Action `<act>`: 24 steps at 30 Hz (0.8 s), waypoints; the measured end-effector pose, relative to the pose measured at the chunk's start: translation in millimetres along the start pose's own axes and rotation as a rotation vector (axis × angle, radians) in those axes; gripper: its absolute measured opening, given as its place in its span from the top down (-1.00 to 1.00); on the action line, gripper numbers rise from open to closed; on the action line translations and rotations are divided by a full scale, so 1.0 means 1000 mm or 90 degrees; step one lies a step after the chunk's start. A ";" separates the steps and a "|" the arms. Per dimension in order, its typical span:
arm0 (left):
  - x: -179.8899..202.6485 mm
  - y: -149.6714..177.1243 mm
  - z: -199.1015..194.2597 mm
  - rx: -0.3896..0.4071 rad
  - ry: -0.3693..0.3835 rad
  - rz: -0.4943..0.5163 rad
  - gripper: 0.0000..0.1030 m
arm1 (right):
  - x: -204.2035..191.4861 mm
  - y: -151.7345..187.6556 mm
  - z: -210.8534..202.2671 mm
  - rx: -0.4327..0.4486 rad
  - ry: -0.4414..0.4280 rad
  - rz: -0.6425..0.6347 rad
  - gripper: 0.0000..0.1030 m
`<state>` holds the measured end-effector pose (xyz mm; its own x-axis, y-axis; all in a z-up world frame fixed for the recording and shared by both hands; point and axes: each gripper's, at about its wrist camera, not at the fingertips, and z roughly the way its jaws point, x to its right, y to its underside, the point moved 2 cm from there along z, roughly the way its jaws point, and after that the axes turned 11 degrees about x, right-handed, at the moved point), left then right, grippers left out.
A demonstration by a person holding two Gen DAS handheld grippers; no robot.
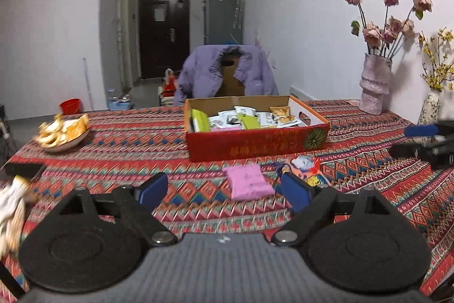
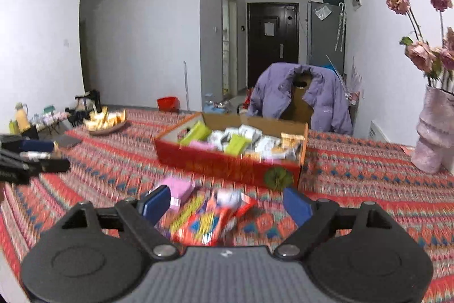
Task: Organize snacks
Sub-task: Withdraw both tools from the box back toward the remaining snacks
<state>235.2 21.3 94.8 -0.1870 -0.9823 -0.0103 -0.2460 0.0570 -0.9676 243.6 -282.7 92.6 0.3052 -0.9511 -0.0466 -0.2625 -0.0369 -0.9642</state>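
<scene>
Both grippers, left (image 1: 224, 189) and right (image 2: 227, 203), are held with fingers spread wide and empty above the bench (image 1: 127, 144); a pink packet (image 1: 248, 182) lies before the red box (image 1: 255, 144).

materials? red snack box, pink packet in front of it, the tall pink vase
Red snack box: looks like corrugated cardboard, brown unprinted inner walls, printed red outside, matte.
Pink packet: probably soft plastic film or paper wrap; lies flat, slightly creased, low sheen. Can't tell which.
Tall pink vase: seems ceramic or plaster, rough mottled surface, stepped rigid shape.
</scene>
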 end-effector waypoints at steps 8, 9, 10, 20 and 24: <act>-0.005 0.054 -0.043 -0.072 -0.046 -0.055 -0.81 | -0.023 0.064 -0.044 -0.022 0.025 0.057 -0.75; -0.007 0.060 -0.044 -0.086 -0.044 -0.065 -0.81 | -0.025 0.071 -0.047 -0.027 0.027 0.064 -0.75; -0.009 0.065 -0.045 -0.096 -0.044 -0.074 -0.81 | -0.028 0.078 -0.048 -0.033 0.027 0.068 -0.75; 0.004 0.083 -0.059 -0.098 -0.055 -0.026 -0.81 | -0.047 0.105 -0.063 -0.055 0.029 0.075 -0.75; 0.006 0.086 -0.056 -0.108 -0.045 -0.025 -0.81 | -0.048 0.103 -0.064 -0.054 0.032 0.073 -0.77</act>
<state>159.5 30.0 25.6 -0.1076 -0.9942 0.0030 -0.4103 0.0416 -0.9110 143.6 -260.5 11.9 0.2229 -0.9647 -0.1404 -0.3708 0.0493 -0.9274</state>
